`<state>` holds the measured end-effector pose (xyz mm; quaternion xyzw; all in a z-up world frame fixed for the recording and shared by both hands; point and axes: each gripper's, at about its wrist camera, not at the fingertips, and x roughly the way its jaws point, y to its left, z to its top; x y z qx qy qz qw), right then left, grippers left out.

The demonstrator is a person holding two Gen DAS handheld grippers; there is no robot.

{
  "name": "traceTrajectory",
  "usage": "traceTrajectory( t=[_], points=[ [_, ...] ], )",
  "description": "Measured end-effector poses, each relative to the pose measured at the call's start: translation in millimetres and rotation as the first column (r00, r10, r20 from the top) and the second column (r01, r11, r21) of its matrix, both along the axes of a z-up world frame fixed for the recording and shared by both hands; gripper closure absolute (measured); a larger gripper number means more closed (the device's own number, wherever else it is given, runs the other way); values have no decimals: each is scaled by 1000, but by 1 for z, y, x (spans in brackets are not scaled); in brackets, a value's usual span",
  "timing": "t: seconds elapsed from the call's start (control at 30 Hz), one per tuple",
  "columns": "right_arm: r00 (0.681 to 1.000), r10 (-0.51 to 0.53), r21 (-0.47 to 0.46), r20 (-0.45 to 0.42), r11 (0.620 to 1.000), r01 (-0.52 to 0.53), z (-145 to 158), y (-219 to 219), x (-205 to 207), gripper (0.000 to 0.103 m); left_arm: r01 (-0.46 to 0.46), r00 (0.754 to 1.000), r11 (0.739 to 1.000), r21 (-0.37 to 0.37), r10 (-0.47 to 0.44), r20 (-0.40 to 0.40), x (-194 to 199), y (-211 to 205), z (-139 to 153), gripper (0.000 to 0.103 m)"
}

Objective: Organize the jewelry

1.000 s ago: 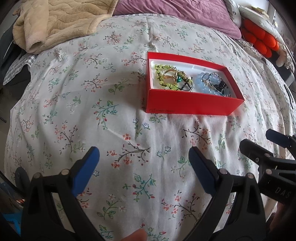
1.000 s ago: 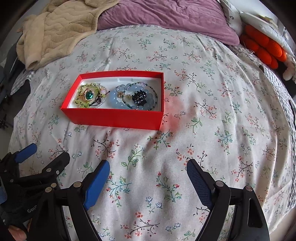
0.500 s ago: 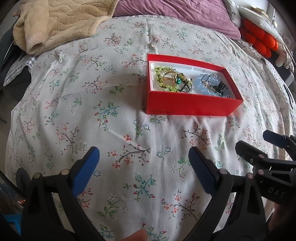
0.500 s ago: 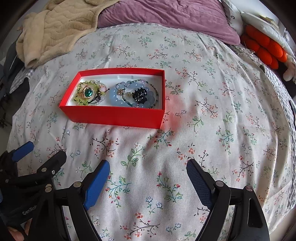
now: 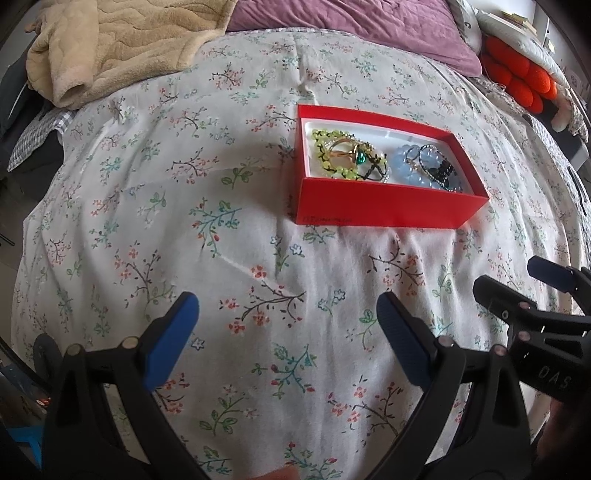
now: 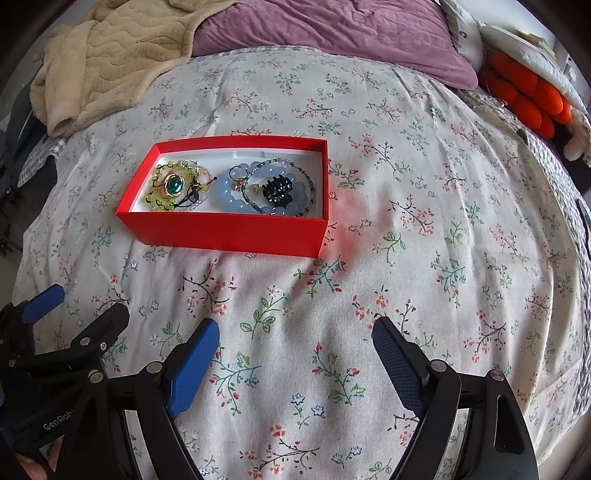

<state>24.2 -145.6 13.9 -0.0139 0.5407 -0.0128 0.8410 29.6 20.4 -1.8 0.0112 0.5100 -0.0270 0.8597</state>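
A shallow red cardboard box [image 6: 225,230] with a white lining was seen resting on a white bedspread printed with small flowers [image 6: 406,258], and all the jewelry lay inside it. From the right wrist view the contents were shown plainly: a yellow-green beaded bracelet [image 6: 162,201] around a gold ring set with a round green stone [image 6: 174,185] toward the box's left end, and a pale blue beaded bracelet [image 6: 231,199] with a small black hair claw [image 6: 277,189] toward its right end. From the left wrist view the same box [image 5: 384,210] was seen obliquely, its near wall hiding part of the contents. The left gripper [image 5: 286,314] was held with its blue-padded fingers spread wide and nothing between them, near the box and short of it; the right gripper [image 6: 293,341] was likewise held wide and empty. A beige quilted blanket [image 6: 110,59] and a purple pillow [image 6: 332,33] lay beyond the box. Against the earlier frames, nothing was found to have shifted; both grippers had stayed in place.
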Motion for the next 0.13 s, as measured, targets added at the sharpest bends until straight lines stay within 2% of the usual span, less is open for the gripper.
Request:
traceTrajectory(
  t=[0.13],
  points=[
    [1000, 2, -3, -9, 1000, -2, -5, -2, -2, 17, 0, 1000, 1000, 14, 0, 4, -1, 2, -3, 6]
  ],
)
